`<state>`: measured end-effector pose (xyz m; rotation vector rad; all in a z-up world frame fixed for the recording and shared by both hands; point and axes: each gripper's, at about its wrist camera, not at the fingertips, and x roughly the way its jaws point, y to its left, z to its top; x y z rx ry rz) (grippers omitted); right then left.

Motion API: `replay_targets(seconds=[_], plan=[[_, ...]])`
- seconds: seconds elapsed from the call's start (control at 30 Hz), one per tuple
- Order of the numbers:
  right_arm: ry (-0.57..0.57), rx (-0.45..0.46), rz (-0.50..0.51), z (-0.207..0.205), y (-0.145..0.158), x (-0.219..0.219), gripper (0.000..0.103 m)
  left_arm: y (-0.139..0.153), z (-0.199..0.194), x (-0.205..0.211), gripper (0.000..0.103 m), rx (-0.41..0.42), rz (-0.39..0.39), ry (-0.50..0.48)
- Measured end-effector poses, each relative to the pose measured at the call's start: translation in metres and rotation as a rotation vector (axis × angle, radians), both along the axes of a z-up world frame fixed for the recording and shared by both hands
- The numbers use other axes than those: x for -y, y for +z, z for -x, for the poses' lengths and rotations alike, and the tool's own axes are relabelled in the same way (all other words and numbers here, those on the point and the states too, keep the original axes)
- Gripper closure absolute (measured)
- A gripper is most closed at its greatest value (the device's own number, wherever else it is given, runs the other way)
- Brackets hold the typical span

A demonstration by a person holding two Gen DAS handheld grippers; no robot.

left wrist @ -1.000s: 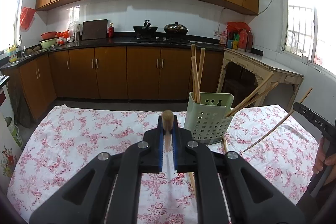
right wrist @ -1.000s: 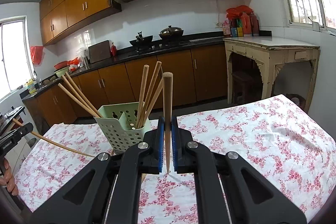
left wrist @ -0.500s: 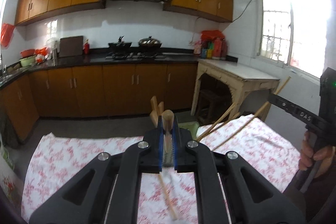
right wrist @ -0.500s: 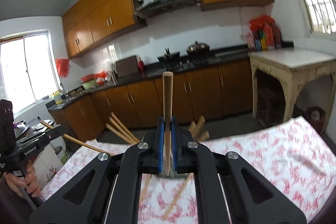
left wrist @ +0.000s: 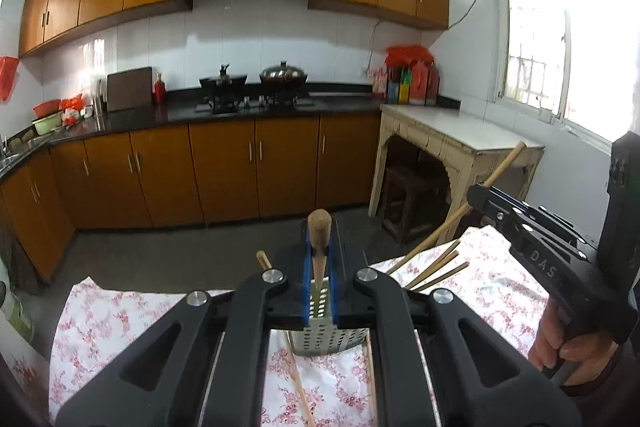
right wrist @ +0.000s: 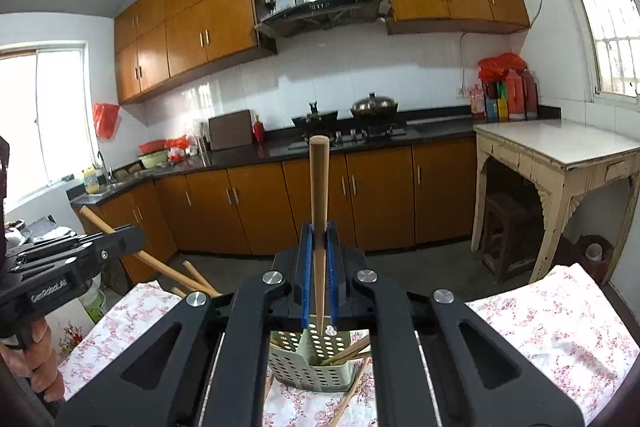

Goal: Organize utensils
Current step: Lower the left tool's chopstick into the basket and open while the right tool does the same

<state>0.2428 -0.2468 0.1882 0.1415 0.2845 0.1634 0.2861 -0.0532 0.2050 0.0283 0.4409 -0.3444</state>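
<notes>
A pale green perforated utensil holder [left wrist: 328, 333] [right wrist: 310, 357] stands on the floral tablecloth [left wrist: 120, 323], right below both grippers. Several wooden chopsticks [left wrist: 436, 269] lean out of it. My left gripper [left wrist: 319, 267] is shut on a wooden chopstick [left wrist: 319, 239], held upright above the holder. My right gripper [right wrist: 319, 267] is shut on another wooden chopstick [right wrist: 319, 211], its tip pointing down over the holder. The right gripper shows in the left wrist view [left wrist: 532, 239], and the left gripper shows in the right wrist view [right wrist: 68, 267].
Loose chopsticks [left wrist: 298, 387] lie on the cloth beside the holder. A cream side table [right wrist: 556, 155] stands to the right. Kitchen cabinets and a stove counter [left wrist: 248, 107] run along the far wall.
Both grippers have risen and moved in over the holder, which now sits directly under their jaws. Each still holds its chopstick.
</notes>
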Motion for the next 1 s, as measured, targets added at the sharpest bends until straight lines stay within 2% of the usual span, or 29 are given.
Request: replay_targets(seconds=[0.23,0.63,0.67,0.73,0.77,0.8,1.0], plan=[[0.004,-0.089,0.009,-0.026,-0.027,-0.005,0.096,-0.022,-0.019,0.004,0.095,-0.043,-0.027,0.003],[0.013,-0.179,-0.011,-0.05,-0.044,-0.008,0.095,-0.048,-0.035,0.009,0.095,-0.089,-0.052,0.02],[0.002,-0.193,-0.007,-0.052,-0.046,-0.007,0.092,-0.049,-0.036,0.008,0.095,-0.09,-0.049,0.025],[-0.002,-0.196,-0.008,-0.051,-0.047,-0.007,0.077,-0.048,-0.034,0.005,0.092,-0.087,-0.04,0.031],[-0.013,-0.187,-0.015,-0.048,-0.046,-0.005,0.066,-0.047,-0.033,0.003,0.088,-0.082,-0.038,0.034],[-0.015,-0.179,-0.022,-0.045,-0.045,-0.004,0.063,-0.046,-0.03,0.001,0.084,-0.075,-0.038,0.041],[-0.028,-0.144,-0.039,-0.029,-0.033,0.003,0.063,-0.039,-0.021,-0.01,0.079,-0.061,-0.01,0.062]])
